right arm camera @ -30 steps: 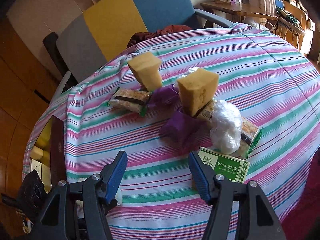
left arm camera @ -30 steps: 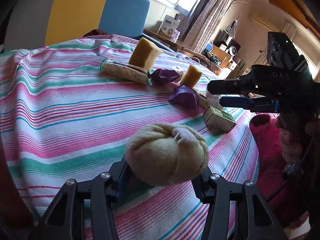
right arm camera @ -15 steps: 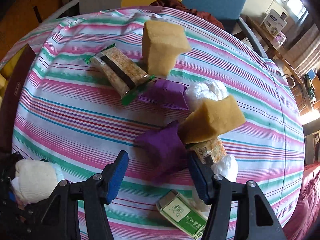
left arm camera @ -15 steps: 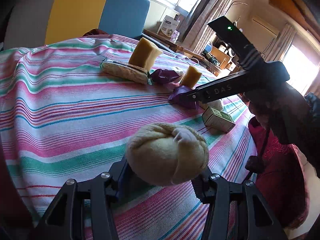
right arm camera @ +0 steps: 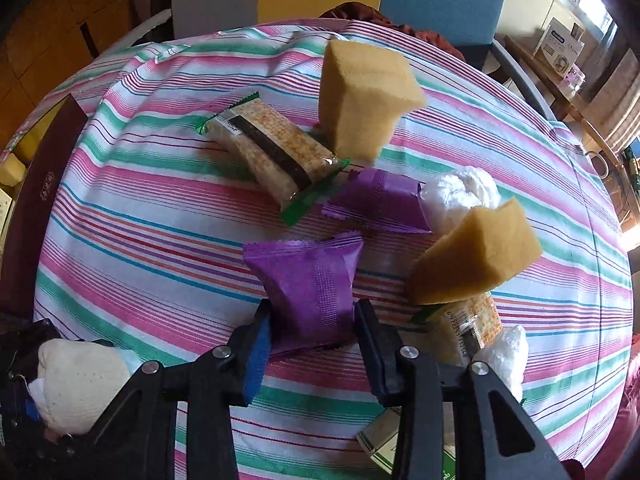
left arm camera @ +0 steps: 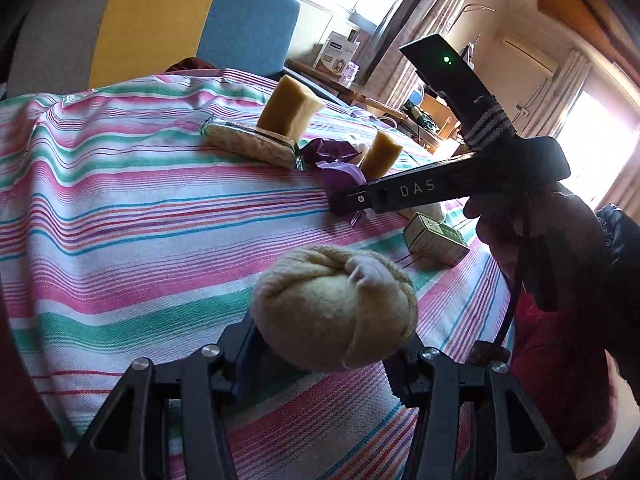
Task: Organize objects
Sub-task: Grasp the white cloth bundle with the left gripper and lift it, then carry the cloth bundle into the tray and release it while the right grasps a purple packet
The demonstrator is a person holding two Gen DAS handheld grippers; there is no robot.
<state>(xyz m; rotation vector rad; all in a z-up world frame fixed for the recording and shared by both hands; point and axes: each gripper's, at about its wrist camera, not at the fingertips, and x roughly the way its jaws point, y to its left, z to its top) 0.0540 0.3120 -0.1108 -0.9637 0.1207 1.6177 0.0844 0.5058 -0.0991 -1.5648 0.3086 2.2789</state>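
Sock ball [left arm camera: 334, 312], cream and rolled tight, sits pinched between the jaws of the left gripper [left arm camera: 326, 356], held just above the near edge of the striped tabletop [left arm camera: 120, 208]; that grip looks the same as a second ago. The change is further right: the right gripper [right arm camera: 312, 344], which a second ago hung with jaws spread short of the clutter, has dropped and rolled over the near purple packet [right arm camera: 308, 284] in the middle of the tabletop, and its jaws are closing on it. Whether the pads already bite is hard to tell; they seem just touching. Likely this packet gets sorted next, away from the sponge [right arm camera: 476, 258] beside it.
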